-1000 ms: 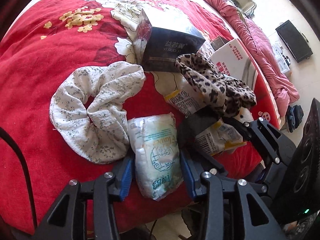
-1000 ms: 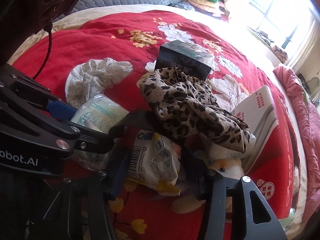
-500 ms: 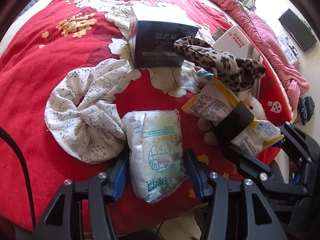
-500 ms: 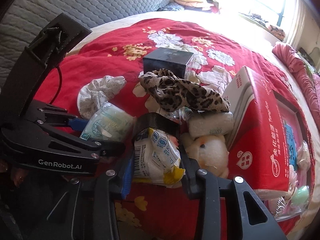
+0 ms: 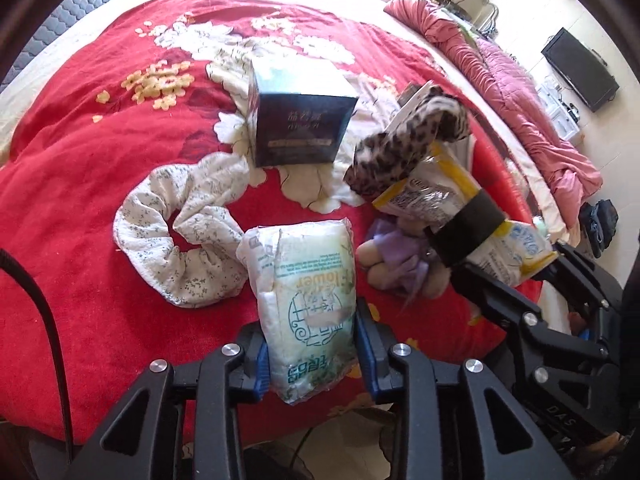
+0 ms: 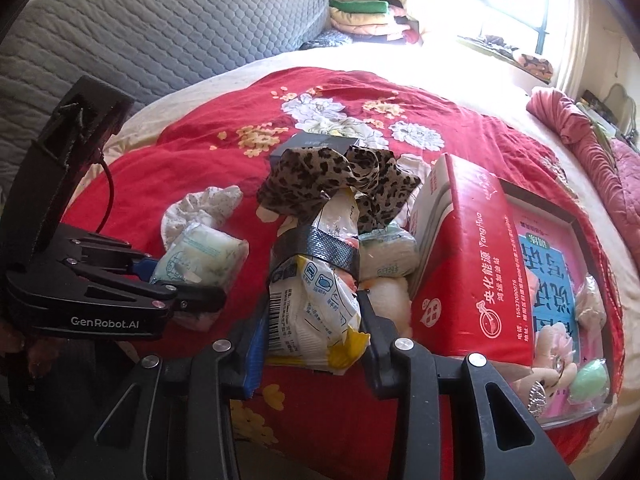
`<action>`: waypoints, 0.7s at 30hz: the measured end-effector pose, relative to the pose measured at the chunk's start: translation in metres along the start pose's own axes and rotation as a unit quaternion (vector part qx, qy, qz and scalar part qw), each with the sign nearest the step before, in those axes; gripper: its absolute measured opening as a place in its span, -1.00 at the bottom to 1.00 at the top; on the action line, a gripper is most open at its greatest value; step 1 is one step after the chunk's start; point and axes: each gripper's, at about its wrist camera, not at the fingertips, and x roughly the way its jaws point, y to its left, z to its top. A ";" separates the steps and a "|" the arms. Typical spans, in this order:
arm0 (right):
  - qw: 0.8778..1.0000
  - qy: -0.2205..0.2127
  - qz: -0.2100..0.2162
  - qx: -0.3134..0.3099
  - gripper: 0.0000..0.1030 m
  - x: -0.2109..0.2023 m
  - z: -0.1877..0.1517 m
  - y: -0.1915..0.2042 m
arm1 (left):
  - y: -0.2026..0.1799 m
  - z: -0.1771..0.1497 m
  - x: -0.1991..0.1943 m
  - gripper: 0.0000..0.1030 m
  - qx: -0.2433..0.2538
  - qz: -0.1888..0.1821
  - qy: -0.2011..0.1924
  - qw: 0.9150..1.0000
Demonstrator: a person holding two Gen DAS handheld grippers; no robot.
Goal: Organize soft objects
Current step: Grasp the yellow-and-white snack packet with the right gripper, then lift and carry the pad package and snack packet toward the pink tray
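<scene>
Left gripper [image 5: 314, 354], low centre of the left wrist view, has just been closing and its blue pads now pinch a pale green tissue pack [image 5: 308, 300] by its lower half, the pack standing up between the jaws. Further left in that frame a white floral scrunchie [image 5: 184, 240] lies curled on the red flowered bedspread [image 5: 100, 152], its near end just beside the pack. Above the pack, a dark box [image 5: 300, 124] sits upright on the spread. Moving right, a small plush toy [image 5: 400, 264] lies on the spread, and over it comes the right gripper [image 6: 312, 336], seen from the side here as black arms at the lower right.

Over to the right wrist view: at the left edge the other gripper's black body shows, the green pack in its tips. In the centre, the right gripper is pressed together on a yellow-and-white wipes packet [image 6: 316, 304], which is wrapped by a dark band [image 6: 320, 252]. A leopard-print scrunchie [image 6: 340, 176] hangs off the packet's top end, lifted with it. Just right of the packet a second pale tissue pack [image 6: 386, 256] and the white plush rest against a red carton [image 6: 472, 272], which fills the right side of the frame. At the lower right corner, a green ball [image 6: 590, 384] lies inside the carton with other small soft things, too jumbled to tell apart.
</scene>
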 end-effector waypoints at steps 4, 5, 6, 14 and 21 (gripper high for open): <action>1.000 -0.018 0.012 0.000 -0.22 -0.012 0.001 0.003 | -0.004 -0.001 -0.019 -0.32 -0.003 -0.004 -0.018 1.000; 1.000 -0.021 0.019 -0.002 -0.22 -0.015 0.002 0.004 | -0.003 -0.003 -0.026 -0.32 -0.005 -0.004 -0.023 1.000; 1.000 -0.022 0.020 -0.005 -0.22 -0.016 0.002 0.005 | -0.002 -0.004 -0.030 -0.32 -0.008 -0.003 -0.028 1.000; 0.998 0.048 0.036 -0.006 -0.22 0.001 -0.005 0.013 | 0.005 -0.002 -0.040 -0.32 -0.027 0.011 -0.030 0.999; 0.995 0.086 0.042 0.024 -0.22 -0.001 -0.013 0.004 | -0.002 -0.002 -0.041 -0.32 -0.018 0.005 -0.033 0.999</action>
